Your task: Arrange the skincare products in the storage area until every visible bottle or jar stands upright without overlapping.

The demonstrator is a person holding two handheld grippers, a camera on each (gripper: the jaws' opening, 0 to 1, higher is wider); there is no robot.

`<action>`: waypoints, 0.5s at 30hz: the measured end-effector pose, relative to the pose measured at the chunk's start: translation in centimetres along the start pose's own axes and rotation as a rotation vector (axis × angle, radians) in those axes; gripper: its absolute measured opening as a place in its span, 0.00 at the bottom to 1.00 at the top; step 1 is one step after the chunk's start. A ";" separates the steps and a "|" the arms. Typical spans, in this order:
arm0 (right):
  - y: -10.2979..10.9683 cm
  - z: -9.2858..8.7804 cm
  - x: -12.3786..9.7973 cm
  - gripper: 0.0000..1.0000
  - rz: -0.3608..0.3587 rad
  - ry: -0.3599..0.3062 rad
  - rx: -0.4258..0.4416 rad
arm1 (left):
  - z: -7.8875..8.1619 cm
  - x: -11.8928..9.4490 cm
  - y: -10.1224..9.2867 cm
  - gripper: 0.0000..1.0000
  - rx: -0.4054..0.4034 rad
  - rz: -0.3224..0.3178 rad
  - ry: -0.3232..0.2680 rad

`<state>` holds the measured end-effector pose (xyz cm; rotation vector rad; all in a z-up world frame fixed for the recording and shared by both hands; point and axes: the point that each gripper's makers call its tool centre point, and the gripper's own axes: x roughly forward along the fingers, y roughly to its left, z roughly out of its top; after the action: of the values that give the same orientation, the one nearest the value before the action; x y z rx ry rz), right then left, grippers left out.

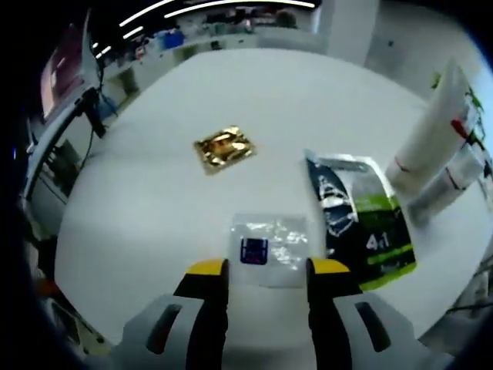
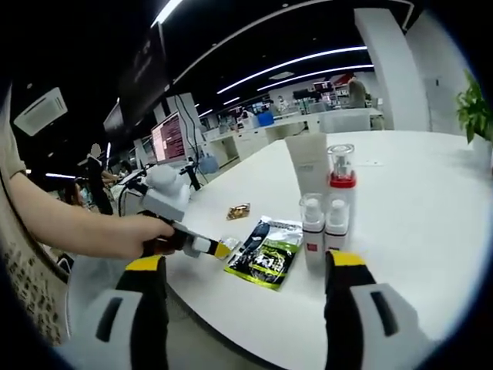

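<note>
Bottles (image 2: 324, 223) upright, labels unreadable, tall tube (image 1: 431, 123) cut off at edge

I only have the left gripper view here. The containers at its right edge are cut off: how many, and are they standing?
Observer: Four, all upright: a tall white tube, a clear-capped bottle with a red collar, two small white bottles.
Reviewer: Are the right tongs holding anything?
Observer: No, they are open and empty, near the white table's edge.
Reviewer: Who holds the left tongs?
Observer: A person's bare hand, with the tips beside the dark green pouch.
</note>
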<state>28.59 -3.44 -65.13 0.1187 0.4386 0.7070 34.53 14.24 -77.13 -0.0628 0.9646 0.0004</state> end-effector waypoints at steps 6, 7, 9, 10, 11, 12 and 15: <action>-0.1 0.1 -0.1 0.85 -0.002 -0.009 0.009 | -0.1 -0.1 -0.1 0.38 0.001 0.002 -0.004; -0.2 0.1 -0.1 0.85 -0.002 -0.009 0.009 | -0.1 -0.1 -0.1 0.38 0.001 0.000 -0.003; -0.3 0.1 -0.1 0.85 -0.002 -0.008 0.007 | -0.1 -0.1 -0.1 0.38 0.003 -0.003 0.000; -0.2 0.1 -0.1 0.85 -0.002 -0.008 0.006 | -0.1 -0.2 -0.1 0.38 0.005 -0.003 -0.001; -0.2 0.1 -0.1 0.85 -0.002 -0.008 0.006 | -0.1 -0.2 0.0 0.38 0.003 -0.004 -0.002; -0.2 0.1 0.0 0.85 -0.002 -0.008 0.006 | -0.1 -0.2 0.0 0.38 -0.002 -0.007 -0.008; -0.3 0.1 -0.1 0.85 -0.004 -0.008 0.006 | -0.1 -0.4 -0.1 0.38 0.012 -0.018 -0.013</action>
<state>28.73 -3.67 -65.10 0.1256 0.4335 0.7010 34.24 14.10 -76.90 -0.0600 0.9505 -0.0215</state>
